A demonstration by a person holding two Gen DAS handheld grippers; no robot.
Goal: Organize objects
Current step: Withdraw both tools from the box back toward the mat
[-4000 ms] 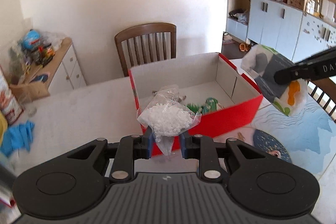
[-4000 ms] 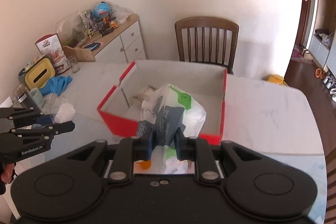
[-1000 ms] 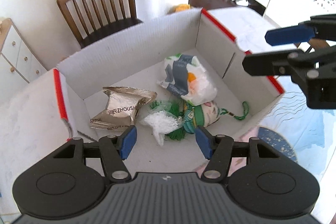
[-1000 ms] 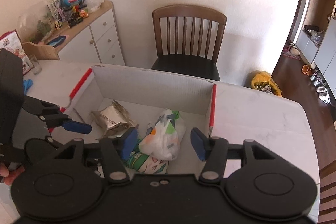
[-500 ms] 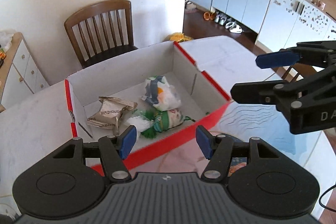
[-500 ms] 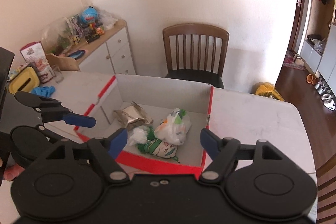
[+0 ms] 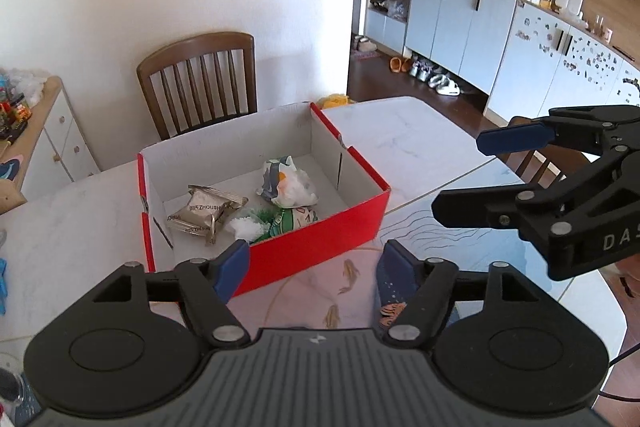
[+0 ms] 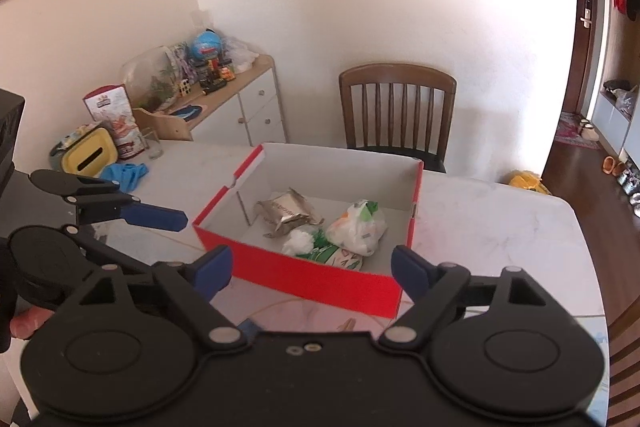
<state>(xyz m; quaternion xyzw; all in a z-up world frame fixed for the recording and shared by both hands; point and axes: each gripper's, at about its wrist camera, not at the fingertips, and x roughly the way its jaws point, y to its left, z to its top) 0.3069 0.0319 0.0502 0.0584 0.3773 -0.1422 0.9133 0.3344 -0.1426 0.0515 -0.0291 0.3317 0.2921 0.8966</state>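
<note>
Evidently light and soft, the plastic bags (image 8: 358, 223) in the red box (image 8: 320, 281) pinch best at loose upper folds; left gripper (image 7: 314, 265) and right gripper (image 8: 312, 269) fingers gape wide, empty.

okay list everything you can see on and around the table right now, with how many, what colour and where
box: 1, red outside, white inside, on table
silver foil packet: 1, in box, left
white pellet bag: 1, in box, front
green-printed pouch: 1, in box, front
white printed bag: 1, in box, right
table: 1, white marble
chair: 1, brown, behind table
blue gloves: on table, left
yellow container: 1, table's left edge
left hand-held gripper: open, empty
right hand-held gripper: open, empty
</note>
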